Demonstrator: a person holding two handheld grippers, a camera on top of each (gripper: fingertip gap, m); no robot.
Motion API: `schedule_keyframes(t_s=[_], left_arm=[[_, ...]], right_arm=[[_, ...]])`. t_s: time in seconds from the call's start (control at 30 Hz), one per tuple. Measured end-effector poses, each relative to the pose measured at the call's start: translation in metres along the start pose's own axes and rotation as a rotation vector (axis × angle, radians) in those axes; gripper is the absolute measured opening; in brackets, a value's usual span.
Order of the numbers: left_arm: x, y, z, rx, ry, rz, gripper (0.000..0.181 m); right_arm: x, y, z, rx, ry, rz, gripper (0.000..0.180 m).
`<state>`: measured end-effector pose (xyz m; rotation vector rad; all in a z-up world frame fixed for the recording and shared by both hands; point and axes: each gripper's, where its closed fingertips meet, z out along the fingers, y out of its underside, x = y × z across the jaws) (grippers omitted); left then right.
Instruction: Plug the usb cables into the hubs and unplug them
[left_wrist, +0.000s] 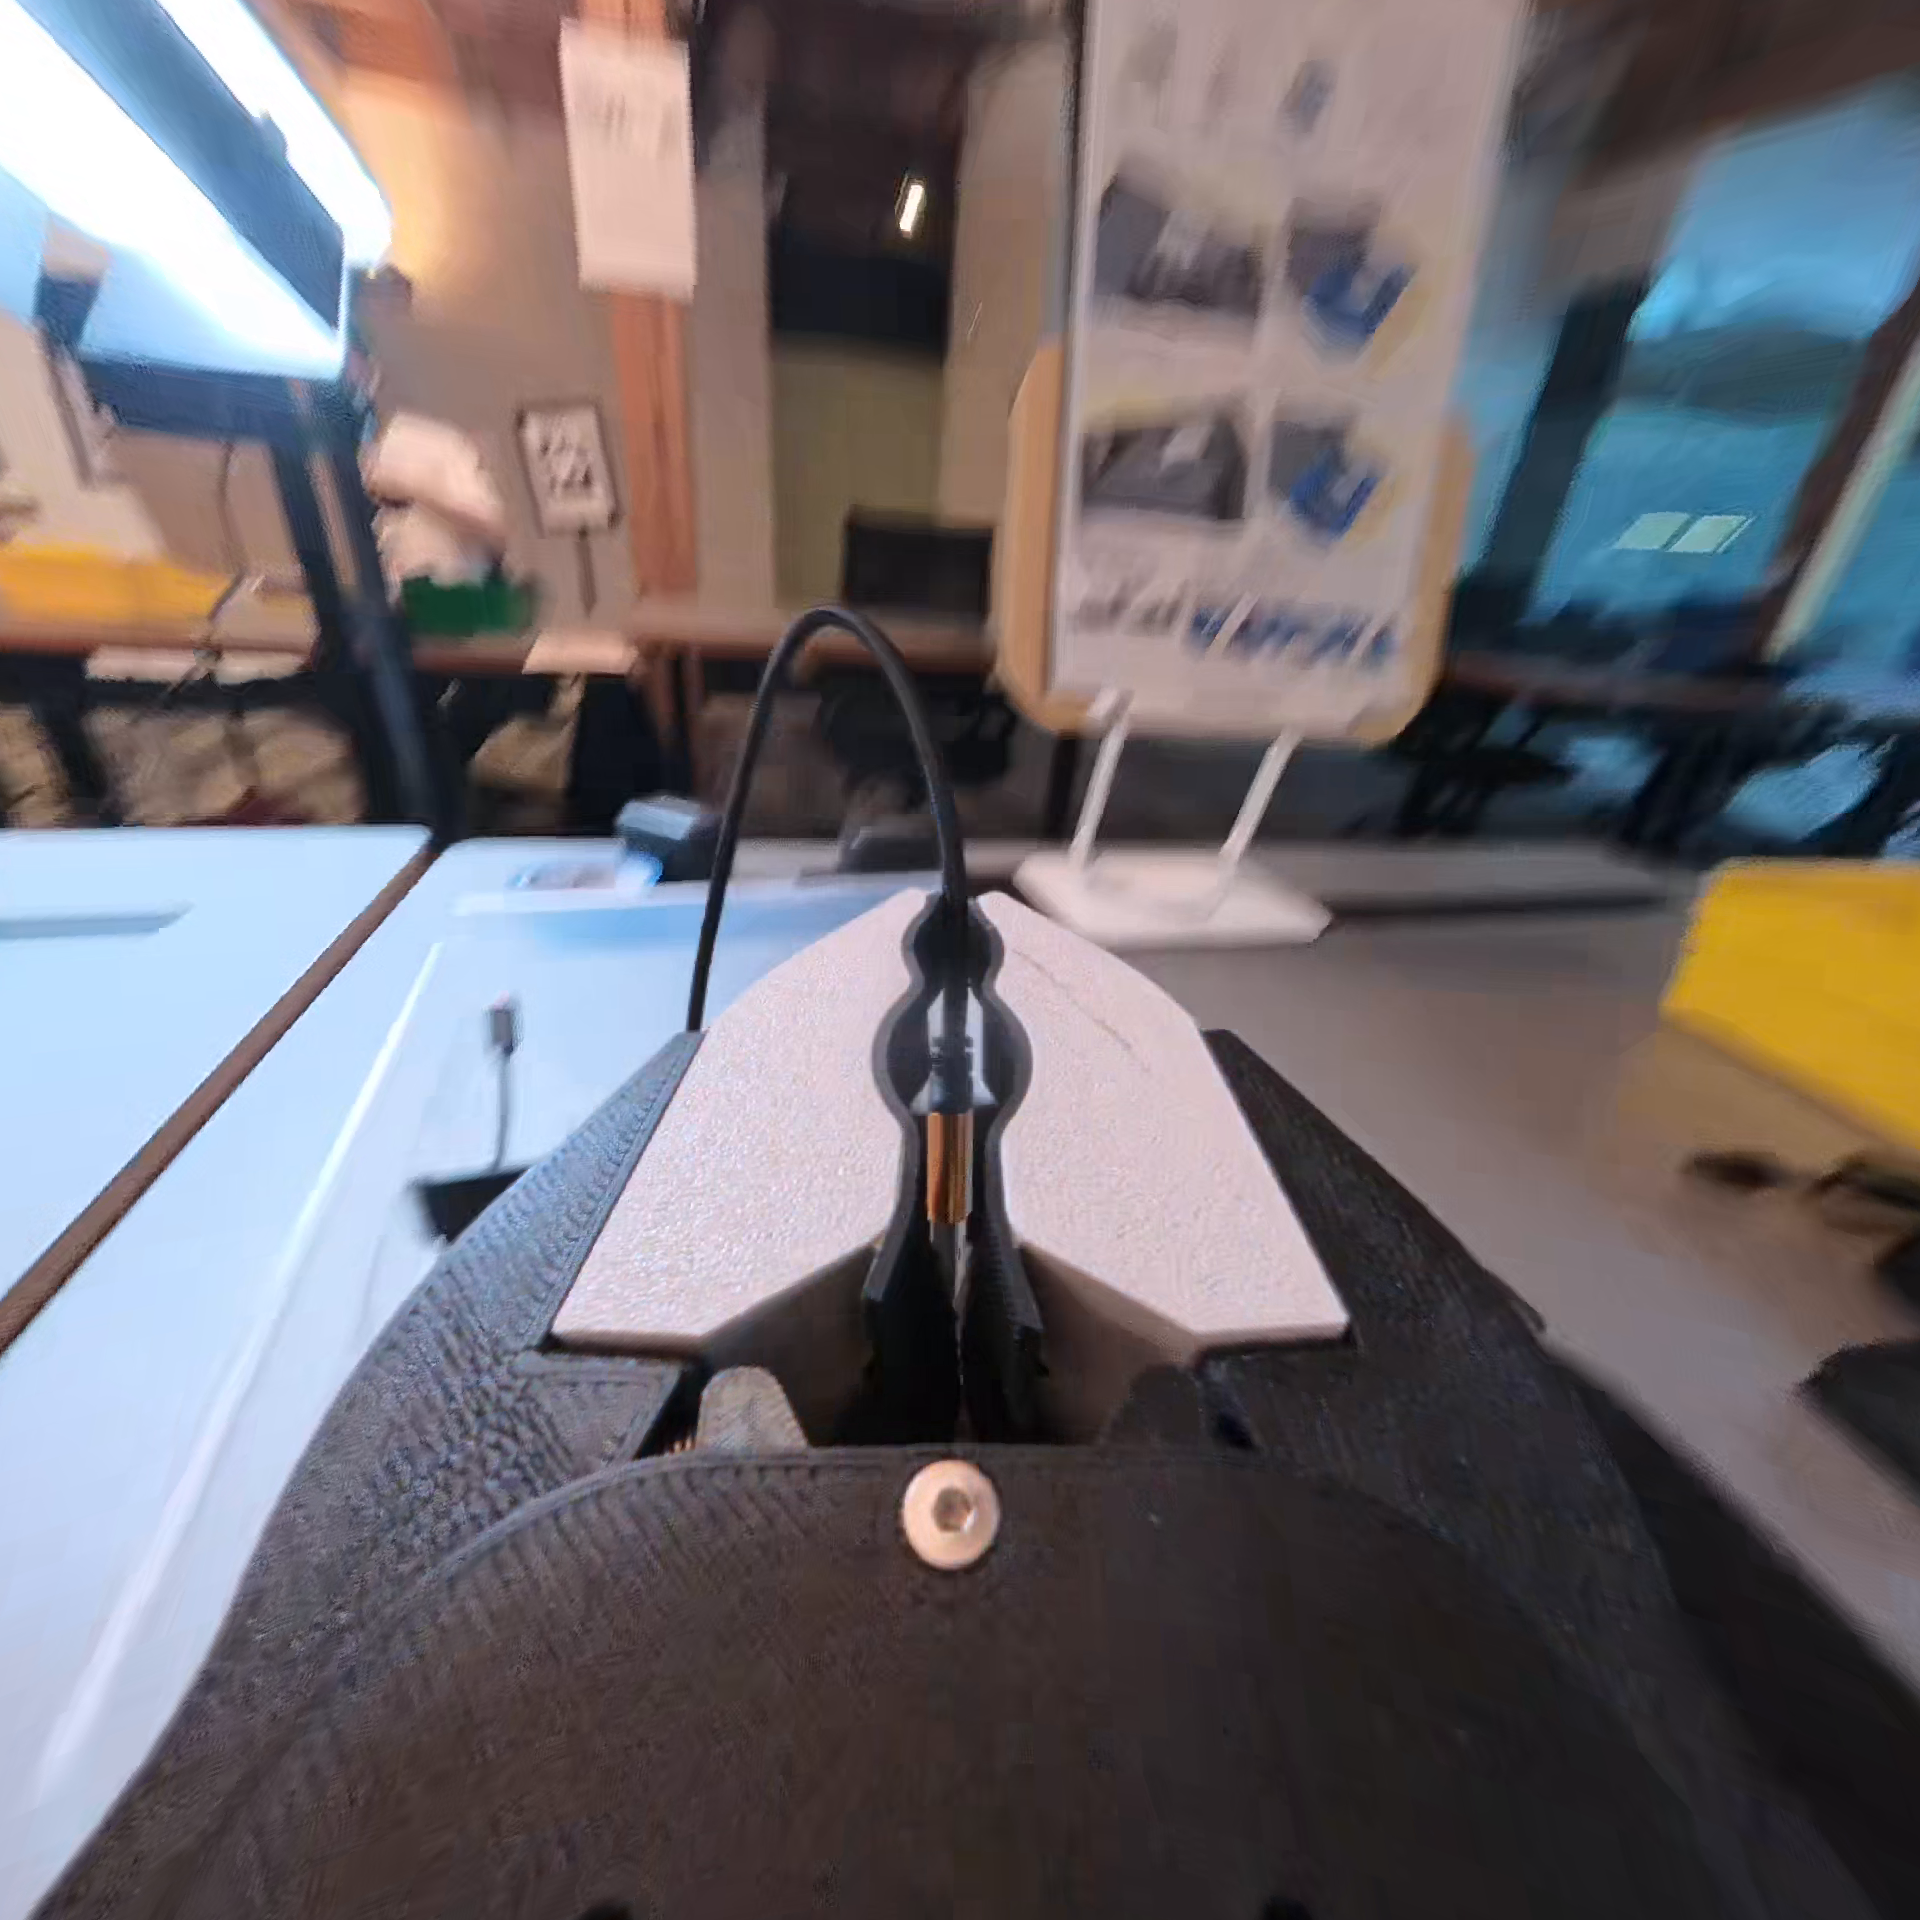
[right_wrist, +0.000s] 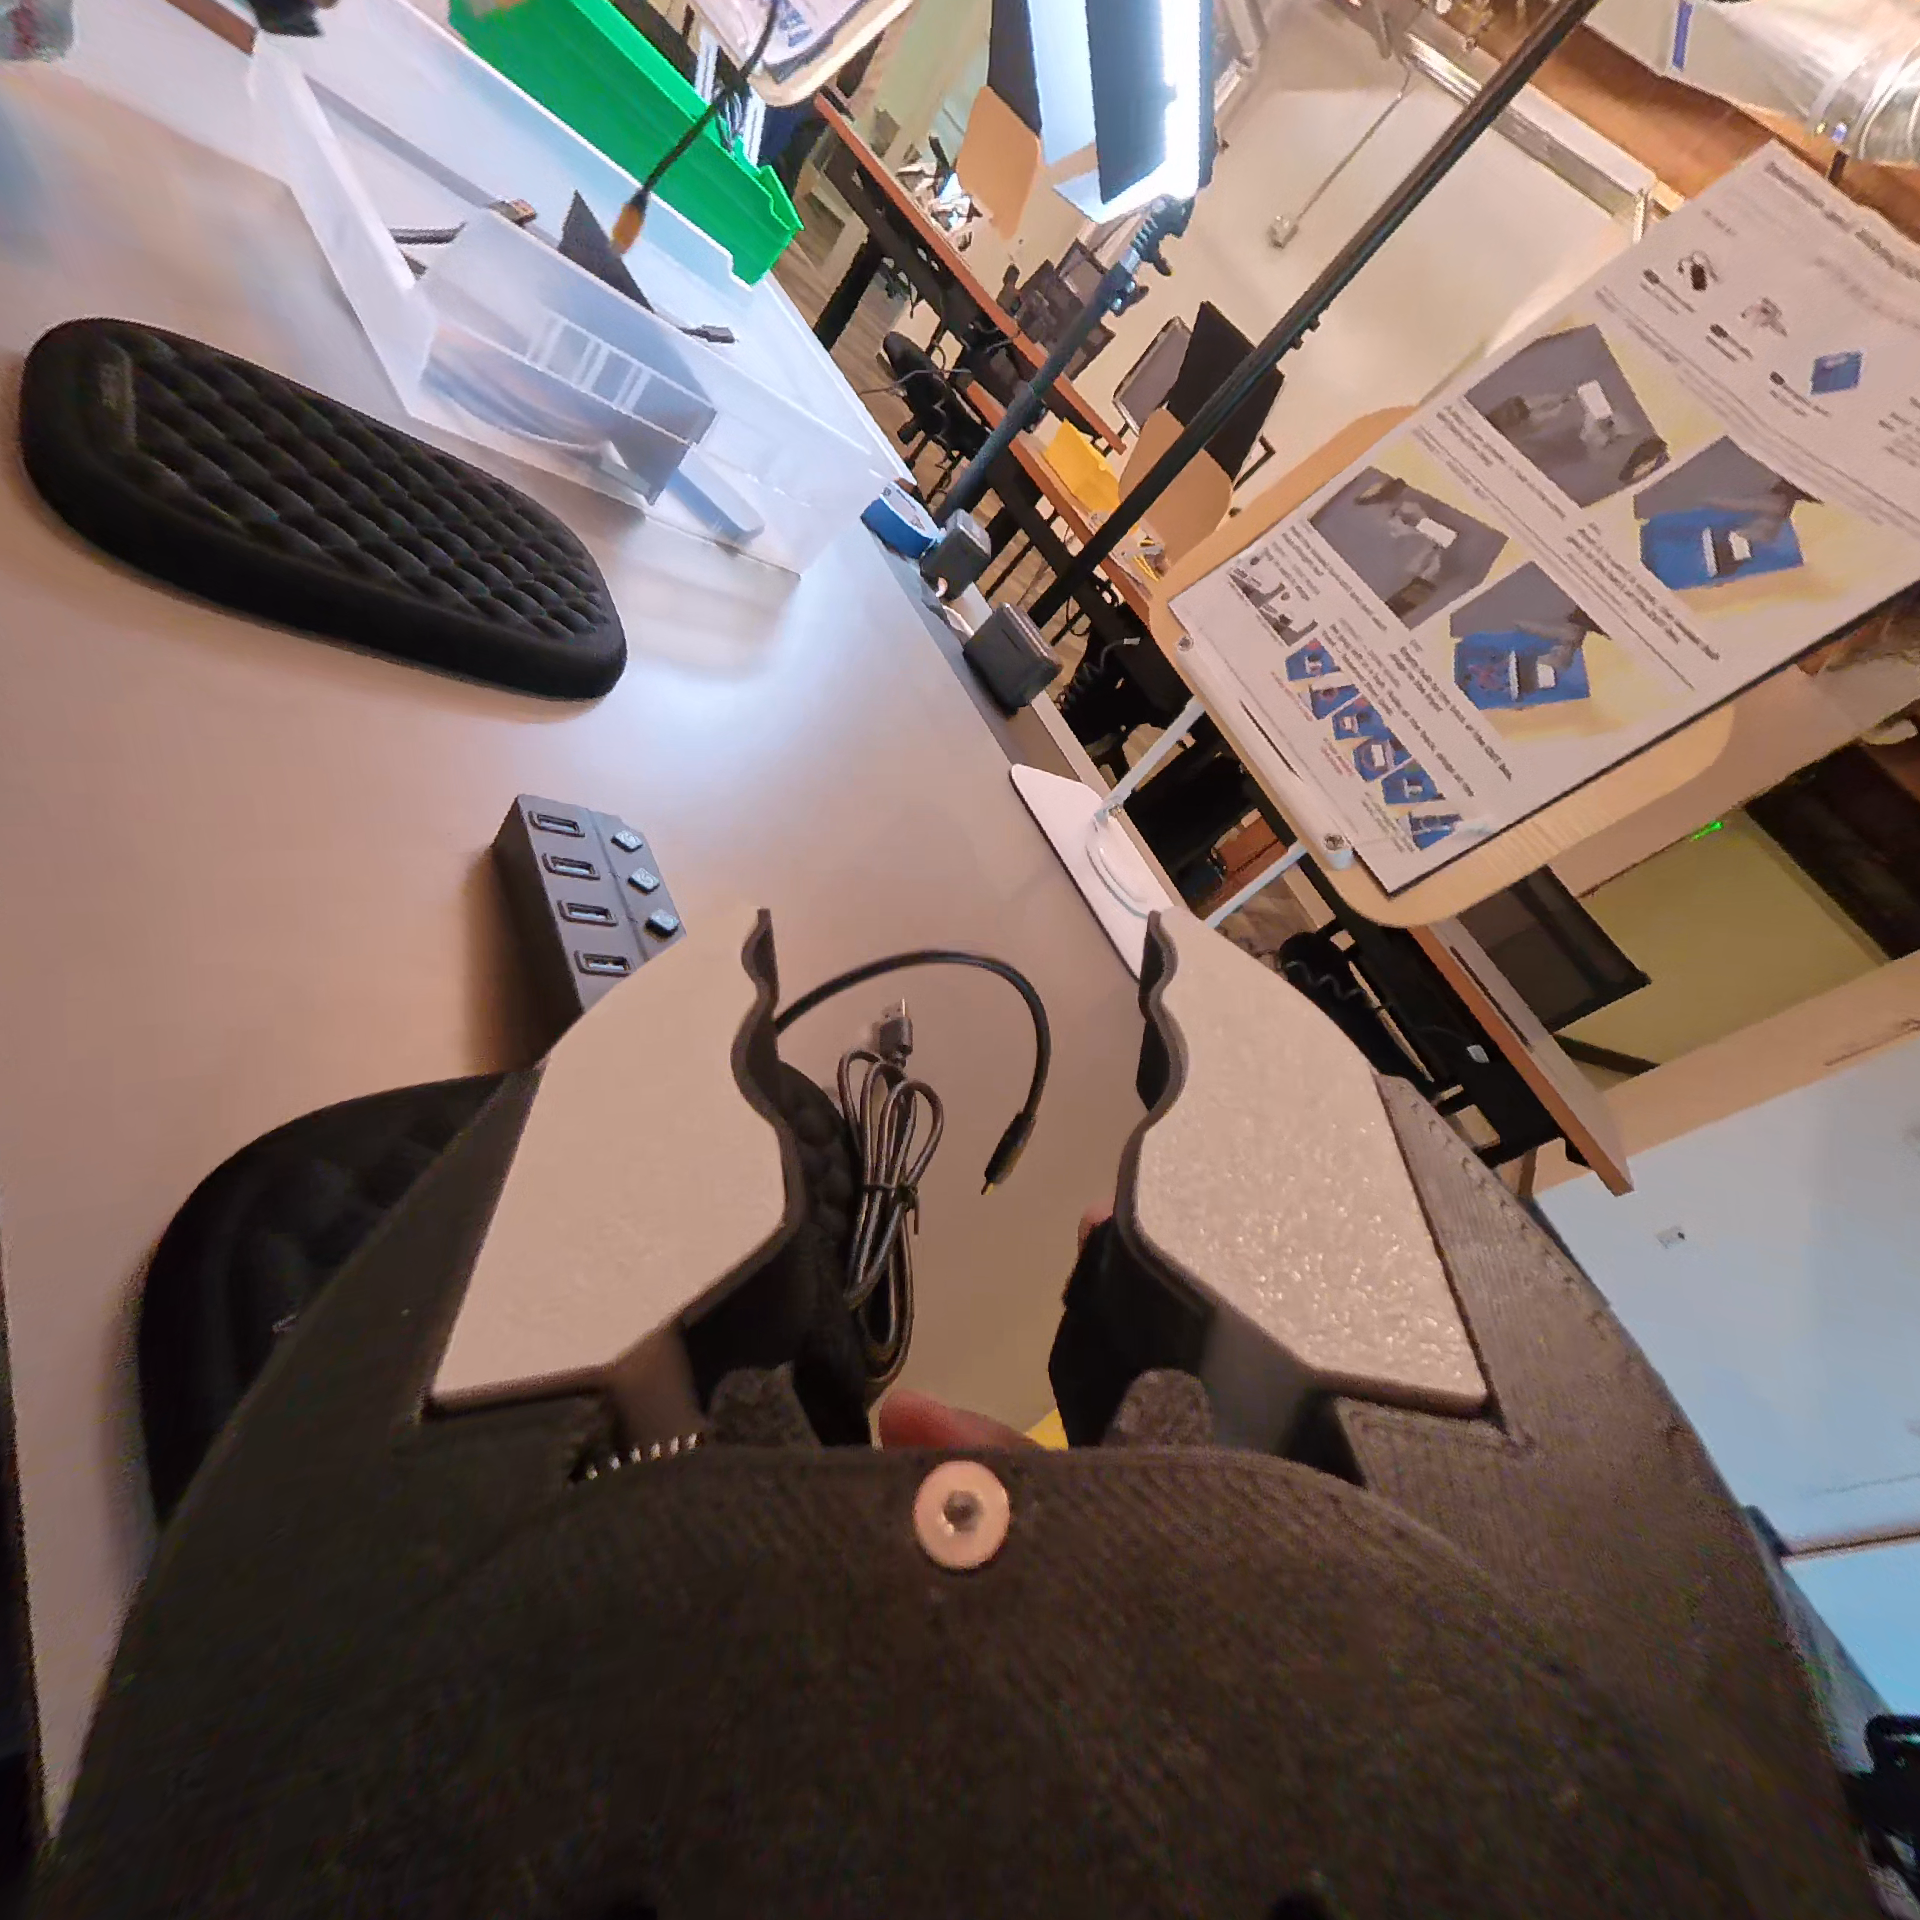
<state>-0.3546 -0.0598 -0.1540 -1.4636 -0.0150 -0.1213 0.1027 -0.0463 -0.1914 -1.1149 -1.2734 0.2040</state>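
Note:
In the left wrist view my left gripper (left_wrist: 951, 920) is shut on a black USB cable (left_wrist: 951, 1153) with a gold collar. The cable leaves the fingertips, arches up and drops to the left. In the right wrist view my right gripper (right_wrist: 956, 951) is open and empty, held tilted above the grey table (right_wrist: 312, 831). Between its fingers lie a short black cable with a gold tip (right_wrist: 1023, 1049) and a coiled black cable (right_wrist: 883, 1143). A black USB hub (right_wrist: 587, 904) with several ports lies just beyond the left finger; no cable shows in its ports.
A black padded wrist rest (right_wrist: 312, 509) and a clear plastic box (right_wrist: 551, 343) lie farther off, with a green bin (right_wrist: 623, 94) behind. A picture board on a white stand (right_wrist: 1507, 623) is at the table edge. The left wrist view, blurred, shows a yellow block (left_wrist: 1818, 997).

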Motion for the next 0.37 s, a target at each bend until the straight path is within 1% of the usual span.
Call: schedule_keyframes(t_s=[0.1,0.17,0.27,0.37], left_arm=[[0.035,-0.044,-0.010,0.246,0.194,-0.184,0.004],[0.060,-0.064,-0.016,0.367,0.351,-0.331,0.004],[0.097,-0.079,-0.019,0.480,0.538,-0.498,0.004],[0.138,-0.080,-0.015,0.517,0.698,-0.649,0.004]], right_arm=[[-0.004,-0.015,0.004,0.032,-0.004,-0.041,0.065],[-0.007,-0.036,0.008,0.113,-0.009,-0.054,0.060],[-0.015,-0.082,0.019,0.307,-0.012,-0.023,0.054],[-0.019,-0.128,0.033,0.518,0.047,0.077,0.046]])
